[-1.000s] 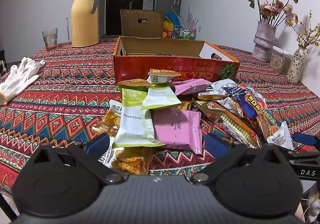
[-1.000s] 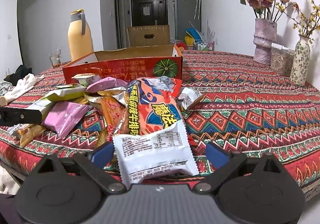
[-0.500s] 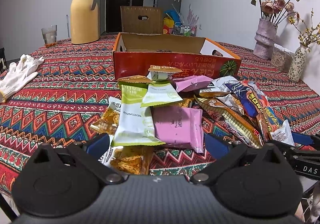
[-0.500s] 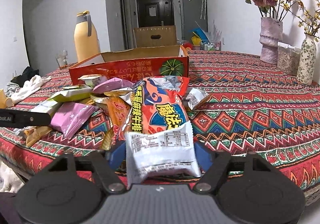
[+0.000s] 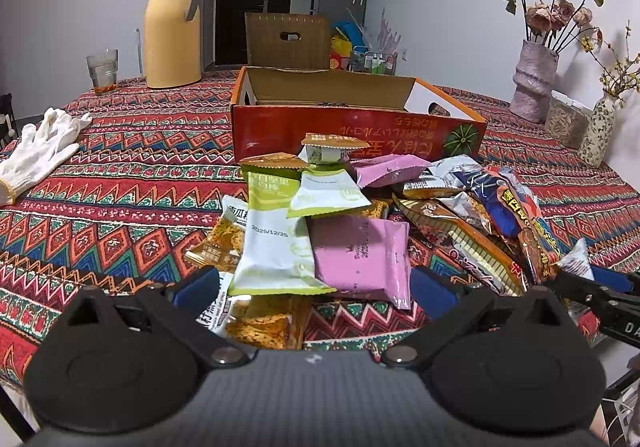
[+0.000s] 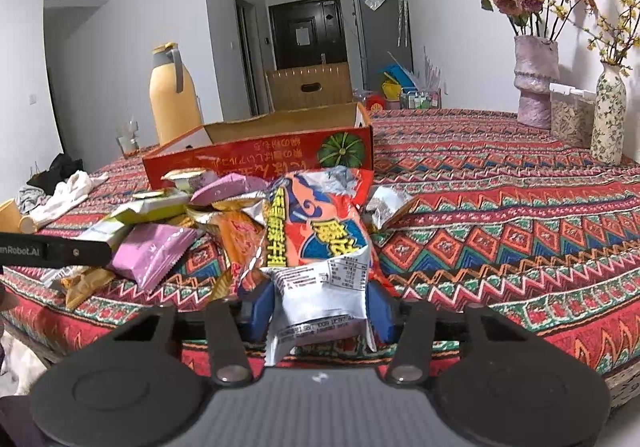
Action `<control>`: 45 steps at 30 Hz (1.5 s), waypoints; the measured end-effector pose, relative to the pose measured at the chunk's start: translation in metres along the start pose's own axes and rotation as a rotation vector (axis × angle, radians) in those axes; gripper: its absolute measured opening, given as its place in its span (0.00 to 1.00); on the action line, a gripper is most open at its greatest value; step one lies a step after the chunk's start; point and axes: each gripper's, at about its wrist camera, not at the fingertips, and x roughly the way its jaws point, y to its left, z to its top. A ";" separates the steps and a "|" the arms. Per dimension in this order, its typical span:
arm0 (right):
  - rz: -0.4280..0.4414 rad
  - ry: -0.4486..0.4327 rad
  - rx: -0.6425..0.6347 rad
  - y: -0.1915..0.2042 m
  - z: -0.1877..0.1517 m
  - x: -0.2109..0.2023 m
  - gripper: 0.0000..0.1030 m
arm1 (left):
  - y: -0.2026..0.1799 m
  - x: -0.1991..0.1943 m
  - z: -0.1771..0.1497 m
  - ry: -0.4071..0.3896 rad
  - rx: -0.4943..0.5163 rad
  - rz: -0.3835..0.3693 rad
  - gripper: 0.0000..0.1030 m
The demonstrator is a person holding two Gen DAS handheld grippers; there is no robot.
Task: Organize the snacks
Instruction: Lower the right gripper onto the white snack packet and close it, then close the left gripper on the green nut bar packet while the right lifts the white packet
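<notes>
Silver-white packet (image 6: 324, 299) sat pinched in the right tongs (image 6: 320, 311) at the tabletop's (image 6: 500, 215) near edge; the red box (image 6: 260, 163) lay straight ahead beyond the snack pile (image 5: 352, 215). Left tongs (image 5: 316, 287) gaped, released.

two pink packets (image 5: 360, 253), two vases (image 5: 534, 81), one box (image 5: 356, 131)

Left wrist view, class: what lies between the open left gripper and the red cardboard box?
A heap of snack packets on the patterned tablecloth, between left gripper and red cardboard box.
</notes>
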 end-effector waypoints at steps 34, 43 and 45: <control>-0.011 -0.069 0.040 -0.007 0.031 0.020 0.50 | 0.028 0.058 0.042 0.165 0.013 0.107 0.41; -0.017 -0.076 0.035 -0.004 0.034 0.022 0.50 | 0.037 0.045 0.045 0.116 0.013 0.091 0.39; -0.019 -0.080 0.033 -0.003 0.036 0.021 0.50 | 0.040 0.040 0.045 0.101 0.009 0.090 0.39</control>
